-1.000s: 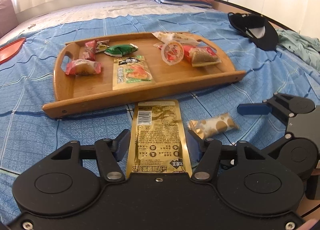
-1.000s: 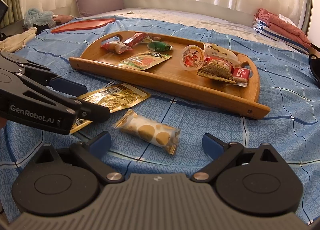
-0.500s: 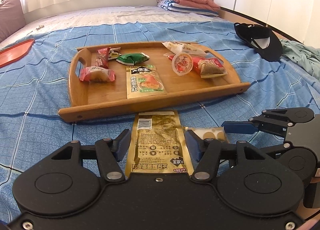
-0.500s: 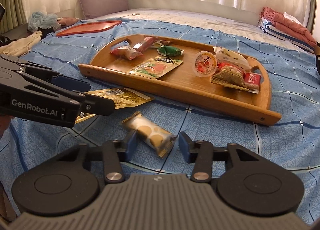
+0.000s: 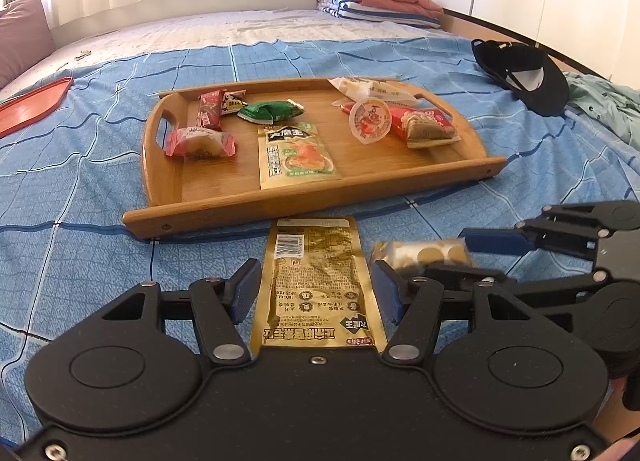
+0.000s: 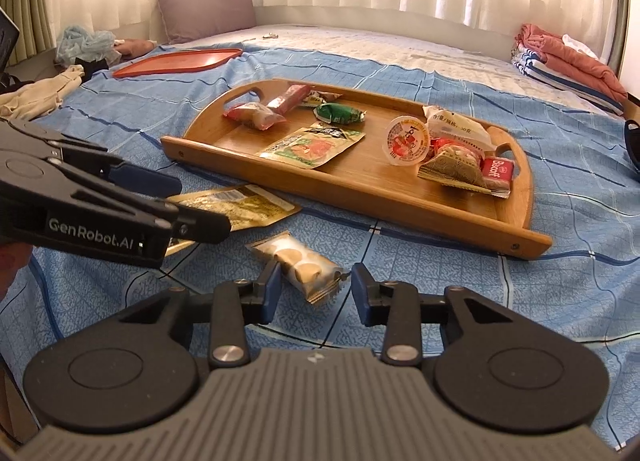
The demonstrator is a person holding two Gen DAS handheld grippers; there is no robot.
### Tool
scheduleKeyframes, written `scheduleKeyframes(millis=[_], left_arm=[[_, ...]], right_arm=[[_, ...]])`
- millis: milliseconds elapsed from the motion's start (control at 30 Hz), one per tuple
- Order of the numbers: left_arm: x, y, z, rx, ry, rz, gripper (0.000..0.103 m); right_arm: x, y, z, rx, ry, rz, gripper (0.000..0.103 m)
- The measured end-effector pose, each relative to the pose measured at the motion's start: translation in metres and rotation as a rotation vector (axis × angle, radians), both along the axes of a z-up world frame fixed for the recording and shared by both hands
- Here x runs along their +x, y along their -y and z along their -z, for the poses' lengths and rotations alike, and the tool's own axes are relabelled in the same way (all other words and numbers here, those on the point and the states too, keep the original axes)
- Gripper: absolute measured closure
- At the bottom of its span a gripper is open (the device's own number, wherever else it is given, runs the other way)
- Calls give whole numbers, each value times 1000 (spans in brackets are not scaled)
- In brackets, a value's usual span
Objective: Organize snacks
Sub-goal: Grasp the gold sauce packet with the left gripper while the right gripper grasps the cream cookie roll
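A gold foil snack packet [image 5: 312,261] lies lengthwise between the blue pads of my left gripper [image 5: 314,281], which press on its two long edges just before the wooden tray [image 5: 312,205]. In the right wrist view the same packet [image 6: 240,205] sticks out of the left gripper [image 6: 200,207]. A small cookie packet with tan discs [image 6: 304,265] lies slantwise on the blue bedspread between the fingers of my right gripper [image 6: 314,281]. Its jaws are closing: the left pad touches the packet and the right pad is a sliver off its crimped end. The left wrist view shows that packet [image 5: 420,255] blurred.
The tray [image 6: 340,197] holds several wrapped snacks and a jelly cup [image 6: 406,139]. A red flat lid [image 6: 176,61] and a pillow [image 6: 204,5] lie at the far left. A black cap [image 5: 524,73], a teal garment [image 5: 600,105] and folded laundry [image 5: 376,1] lie to the right.
The right jaws have come in from wide open to either side of the cookie packet. The left gripper keeps the gold packet. The tray sits a little farther off in both views.
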State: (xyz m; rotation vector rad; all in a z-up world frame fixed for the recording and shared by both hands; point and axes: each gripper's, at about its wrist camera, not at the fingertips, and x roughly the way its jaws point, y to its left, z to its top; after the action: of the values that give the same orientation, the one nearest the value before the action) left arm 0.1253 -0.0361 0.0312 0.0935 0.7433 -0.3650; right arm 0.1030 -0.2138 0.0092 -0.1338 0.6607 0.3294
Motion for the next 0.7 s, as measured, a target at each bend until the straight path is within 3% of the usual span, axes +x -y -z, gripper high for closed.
scheduleKeyframes(millis=[67, 200, 333, 433, 467, 500, 567, 700], left_arm=[[0, 2, 2, 14, 5, 5, 43], [0, 8, 6, 44, 33, 9, 30], [6, 12, 12, 39, 7, 5, 29], [11, 14, 17, 30, -28, 5, 29], [12, 14, 19, 30, -31, 1, 29], [13, 14, 20, 31, -32, 0, 30], [14, 15, 20, 36, -28, -9, 41], [12, 11, 14, 3, -21, -11, 45]], right_arm=[[-1, 1, -1, -7, 7, 8, 61], [-3, 7, -2, -3, 6, 25, 61], [-4, 12, 0, -11, -6, 34, 61], [-4, 15, 3, -7, -22, 22, 55], [-4, 16, 4, -4, -22, 14, 44], [-3, 17, 4, -3, -24, 4, 39], [-1, 17, 4, -8, -10, -2, 33], [11, 10, 5, -49, -13, -61, 24]])
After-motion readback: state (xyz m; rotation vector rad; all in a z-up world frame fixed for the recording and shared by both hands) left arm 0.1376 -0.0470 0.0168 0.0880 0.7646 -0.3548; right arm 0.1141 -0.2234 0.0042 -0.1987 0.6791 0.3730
